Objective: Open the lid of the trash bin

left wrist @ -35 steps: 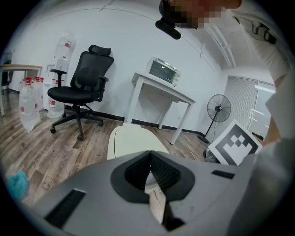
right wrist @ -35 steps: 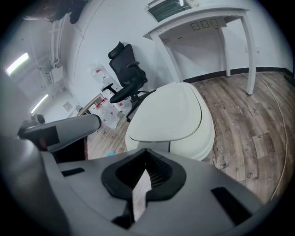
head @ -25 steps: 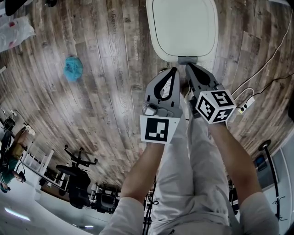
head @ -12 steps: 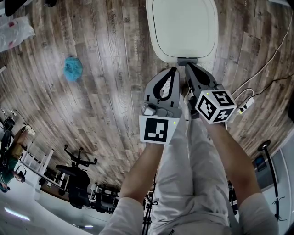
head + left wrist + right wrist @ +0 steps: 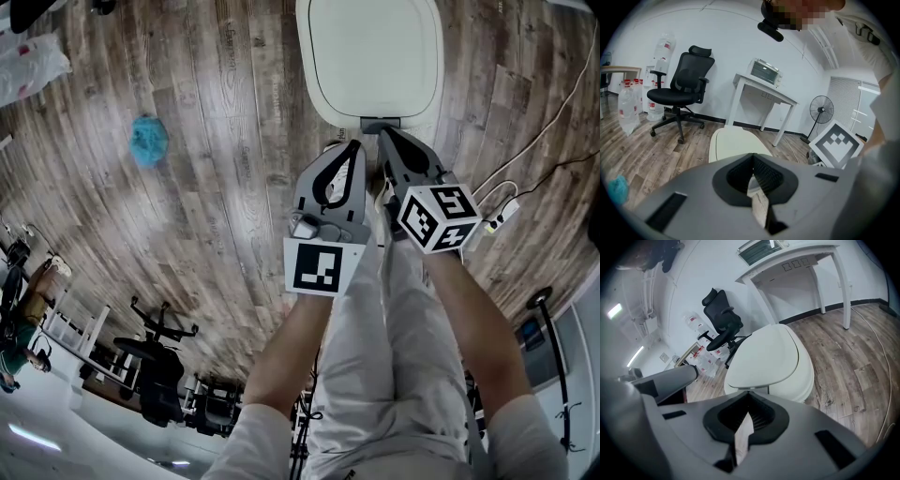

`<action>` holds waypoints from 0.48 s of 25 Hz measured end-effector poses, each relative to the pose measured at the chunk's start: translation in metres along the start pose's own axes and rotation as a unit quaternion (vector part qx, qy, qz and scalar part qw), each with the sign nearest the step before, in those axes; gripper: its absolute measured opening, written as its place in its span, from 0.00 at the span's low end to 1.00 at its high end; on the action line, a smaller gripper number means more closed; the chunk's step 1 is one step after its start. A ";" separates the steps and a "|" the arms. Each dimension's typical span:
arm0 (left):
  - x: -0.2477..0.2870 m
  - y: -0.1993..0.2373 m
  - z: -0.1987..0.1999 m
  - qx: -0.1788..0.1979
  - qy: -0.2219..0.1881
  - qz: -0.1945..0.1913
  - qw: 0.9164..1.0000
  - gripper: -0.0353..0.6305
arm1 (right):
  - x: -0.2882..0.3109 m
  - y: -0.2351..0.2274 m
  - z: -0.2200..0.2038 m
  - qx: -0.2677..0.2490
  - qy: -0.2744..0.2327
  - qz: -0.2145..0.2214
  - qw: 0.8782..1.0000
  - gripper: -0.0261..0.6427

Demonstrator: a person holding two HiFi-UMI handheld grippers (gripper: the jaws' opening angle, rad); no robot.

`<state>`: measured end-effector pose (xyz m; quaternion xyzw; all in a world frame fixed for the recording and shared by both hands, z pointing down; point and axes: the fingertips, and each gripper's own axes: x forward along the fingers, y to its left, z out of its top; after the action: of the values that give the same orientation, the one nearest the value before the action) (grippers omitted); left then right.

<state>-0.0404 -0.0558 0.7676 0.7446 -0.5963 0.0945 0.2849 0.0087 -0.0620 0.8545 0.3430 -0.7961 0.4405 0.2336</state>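
Approach stage: bin lid (image 5: 375, 56) down, left claw (image 5: 353, 143) & right claw (image 5: 382, 134) both closed on nothing, near its front edge; next prob. catch grey tab (image 5: 382, 123), lift.

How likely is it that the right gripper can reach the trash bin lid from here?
Probably yes: the right gripper, jaws shut, sits right by the front tab on the lid, nothing between.

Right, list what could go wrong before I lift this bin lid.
Both the left gripper and right gripper are shut and crowd the gray tab at the front of the lid; they may collide. The lid sits flush, so shut fingers could slip off. A power strip and cable lie on the floor at right and could snag a foot.
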 end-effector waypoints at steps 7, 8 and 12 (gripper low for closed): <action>-0.003 0.003 -0.003 -0.002 0.000 0.000 1.000 0.05 | 0.003 0.002 0.000 -0.002 -0.008 0.003 1.000 0.06; -0.003 0.002 -0.004 -0.002 0.001 -0.001 1.000 0.05 | 0.002 0.002 0.000 -0.003 -0.009 0.003 1.000 0.06; -0.001 0.002 -0.005 -0.005 0.001 0.000 1.000 0.05 | 0.001 0.000 0.001 -0.002 -0.012 0.006 1.000 0.06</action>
<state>-0.0419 -0.0524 0.7721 0.7429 -0.5966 0.0923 0.2891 0.0075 -0.0629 0.8551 0.3432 -0.8019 0.4358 0.2221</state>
